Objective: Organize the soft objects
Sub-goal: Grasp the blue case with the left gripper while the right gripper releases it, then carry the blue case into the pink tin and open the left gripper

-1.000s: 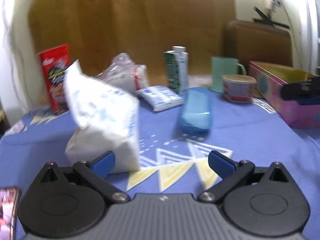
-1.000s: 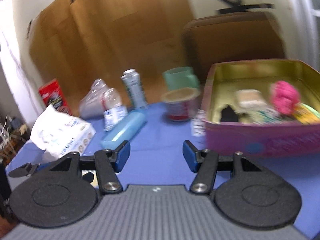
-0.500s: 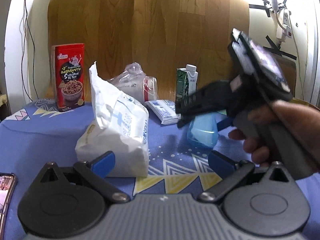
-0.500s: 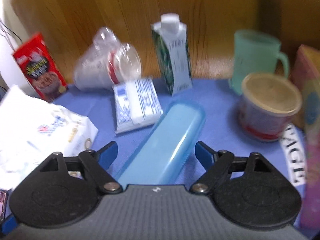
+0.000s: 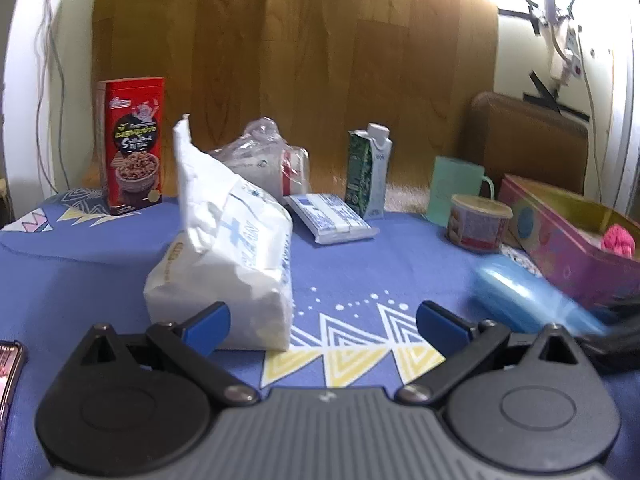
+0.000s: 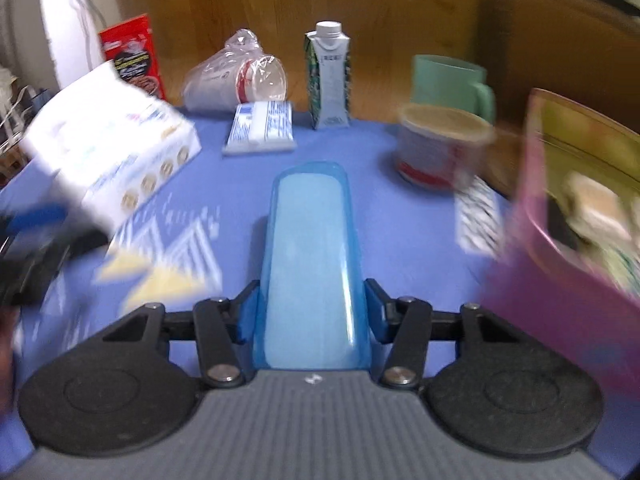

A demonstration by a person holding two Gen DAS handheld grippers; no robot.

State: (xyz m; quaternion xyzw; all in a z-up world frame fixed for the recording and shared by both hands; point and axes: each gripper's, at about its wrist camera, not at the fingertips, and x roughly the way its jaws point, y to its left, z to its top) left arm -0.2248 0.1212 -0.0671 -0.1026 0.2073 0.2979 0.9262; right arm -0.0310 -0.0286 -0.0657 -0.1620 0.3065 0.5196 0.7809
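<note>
Blue translucent plastic case, long and rounded, lies lengthwise between the right gripper pads, which have just been closing and now press its near end, presumably so it can be carried to the pink tin box at the tablecloth's right edge. That gripper points steeply down over the near-right part of the cloth. The left gripper stands wide and empty, tilted gently down, its left pad just before the white soft tissue pack near the middle.

Long translucent blue case — lengthwise between blue fingers
</note>
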